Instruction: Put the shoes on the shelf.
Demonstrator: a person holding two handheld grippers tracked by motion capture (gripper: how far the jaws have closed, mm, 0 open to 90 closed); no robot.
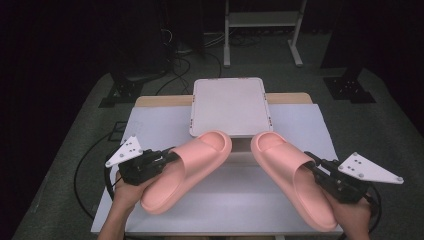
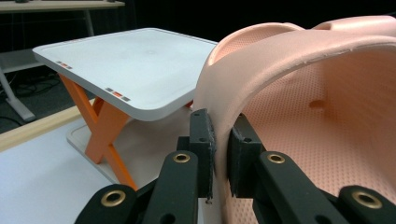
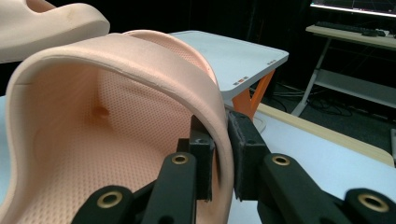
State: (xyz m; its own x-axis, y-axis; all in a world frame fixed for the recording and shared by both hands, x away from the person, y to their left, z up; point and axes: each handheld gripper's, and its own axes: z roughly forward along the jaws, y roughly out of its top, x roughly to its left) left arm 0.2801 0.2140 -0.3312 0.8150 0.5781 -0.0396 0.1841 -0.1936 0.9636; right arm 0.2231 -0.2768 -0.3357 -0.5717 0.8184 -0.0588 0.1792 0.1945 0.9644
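Meanwhile, each gripper's jaws clamp a pink slipper (image 1: 187,167) strap beside the white stand (image 1: 229,105).

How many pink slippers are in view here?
2. The left slipper is held by the left gripper; the right slipper by the right gripper, both before the white stand.

1. My left gripper (image 2: 221,154) is clamped on the strap edge of a pink slipper (image 2: 322,107); one of the black fingers (image 2: 201,140) sits outside the band, the other inside.
2. I see the slipper's dotted inner lining at right.
3. Beyond, at left, a small white stand (image 2: 126,65) on orange crossed legs rests on the pale tabletop (image 2: 37,182).
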